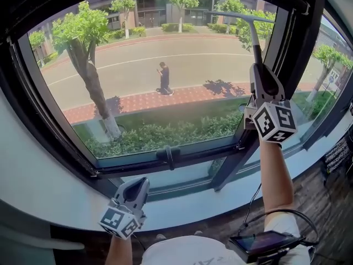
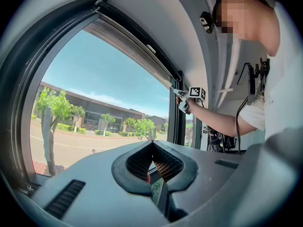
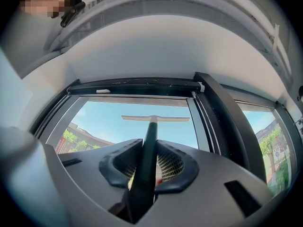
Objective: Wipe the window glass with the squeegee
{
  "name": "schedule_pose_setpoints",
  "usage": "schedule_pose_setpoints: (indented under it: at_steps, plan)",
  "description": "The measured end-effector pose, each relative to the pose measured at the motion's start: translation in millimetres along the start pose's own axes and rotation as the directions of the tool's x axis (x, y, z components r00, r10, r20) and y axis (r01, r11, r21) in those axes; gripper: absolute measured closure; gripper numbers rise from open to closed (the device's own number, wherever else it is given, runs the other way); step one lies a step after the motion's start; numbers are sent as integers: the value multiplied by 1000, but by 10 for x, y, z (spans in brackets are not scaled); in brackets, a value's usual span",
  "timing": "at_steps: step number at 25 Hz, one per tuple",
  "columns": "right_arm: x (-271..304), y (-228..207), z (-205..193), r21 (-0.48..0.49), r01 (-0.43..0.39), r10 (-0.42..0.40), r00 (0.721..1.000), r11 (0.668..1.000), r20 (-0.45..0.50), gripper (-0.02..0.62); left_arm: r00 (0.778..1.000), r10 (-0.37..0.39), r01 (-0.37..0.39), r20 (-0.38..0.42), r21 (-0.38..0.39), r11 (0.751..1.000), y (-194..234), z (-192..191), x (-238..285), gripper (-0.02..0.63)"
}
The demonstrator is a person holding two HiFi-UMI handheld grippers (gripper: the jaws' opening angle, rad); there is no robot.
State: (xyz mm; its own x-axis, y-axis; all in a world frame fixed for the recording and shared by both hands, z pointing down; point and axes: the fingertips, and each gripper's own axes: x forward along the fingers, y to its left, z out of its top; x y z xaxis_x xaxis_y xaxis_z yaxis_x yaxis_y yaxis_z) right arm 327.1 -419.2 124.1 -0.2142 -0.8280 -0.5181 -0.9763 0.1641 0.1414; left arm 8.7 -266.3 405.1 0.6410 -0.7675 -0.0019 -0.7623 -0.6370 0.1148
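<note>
The squeegee's pale blade [image 1: 242, 16] lies against the top right part of the window glass [image 1: 154, 65], and its dark handle [image 1: 256, 44] runs down into my right gripper [image 1: 259, 69], which is raised high and shut on it. In the right gripper view the handle [image 3: 147, 148] sits between the two pads, with the blade [image 3: 155, 118] level just under the top frame. My left gripper [image 1: 140, 182] hangs low by the sill, shut with nothing in it. The left gripper view looks over its own closed jaws [image 2: 152, 162] towards the raised right gripper [image 2: 185, 98].
A dark latch handle [image 1: 168, 154] sticks out of the lower window frame. A thick dark mullion [image 1: 282, 54] borders the pane right beside the squeegee. The white sill [image 1: 60, 203] runs below. A screen device [image 1: 265, 242] with cables hangs at the person's waist.
</note>
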Motion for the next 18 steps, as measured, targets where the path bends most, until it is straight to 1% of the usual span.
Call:
schedule_pose_setpoints:
  at_steps: [6,18]
  plan:
    - [-93,21,-96,22,3,-3,1000,1000,-17,495,1000,-3,3,-2,-1,1000,-36,-4,-23,590]
    - [-379,69,-429,54,23,-18,997,998,-78,495,1000,-3,3,-5,8,1000,-85,12,-125,590]
